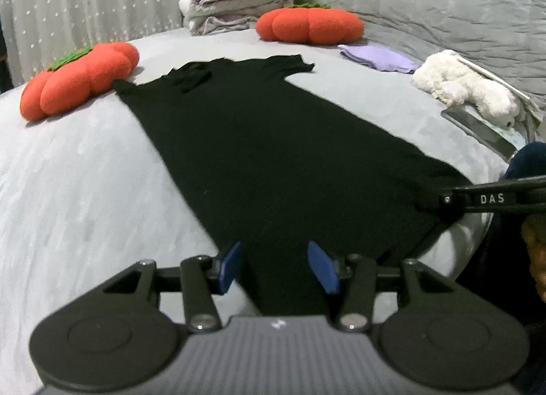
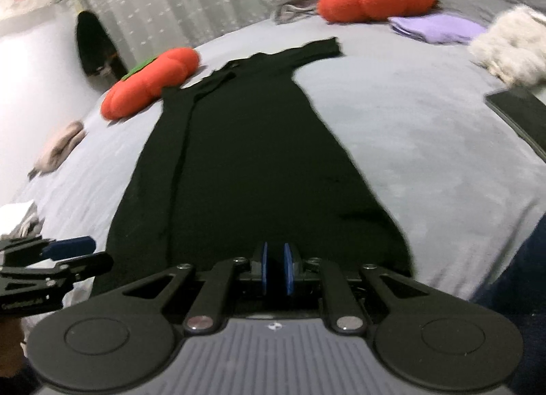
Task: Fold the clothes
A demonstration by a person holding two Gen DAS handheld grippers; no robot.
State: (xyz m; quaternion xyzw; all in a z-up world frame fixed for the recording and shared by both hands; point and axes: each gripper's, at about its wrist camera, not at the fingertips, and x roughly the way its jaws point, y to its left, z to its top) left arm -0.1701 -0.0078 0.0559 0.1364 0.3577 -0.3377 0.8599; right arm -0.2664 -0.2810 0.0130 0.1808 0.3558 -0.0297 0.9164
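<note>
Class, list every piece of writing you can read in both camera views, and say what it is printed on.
"DAS": white letters on the black right claw, seen from the left wrist.
Pale lettering on the black left claw, seen from the right wrist: too blurred to read.
Nothing else legible.

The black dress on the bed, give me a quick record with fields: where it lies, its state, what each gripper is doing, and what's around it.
garment: black dress, spread flat lengthwise on the grey bed
fold state: one long side looks folded inward; otherwise unfolded
left gripper: open, fingers either side of the hem
right gripper: nearly closed at the hem; grip on fabric unclear
near the collar: two orange pumpkin cushions
right side: lilac folded cloth, white fluffy item
</note>
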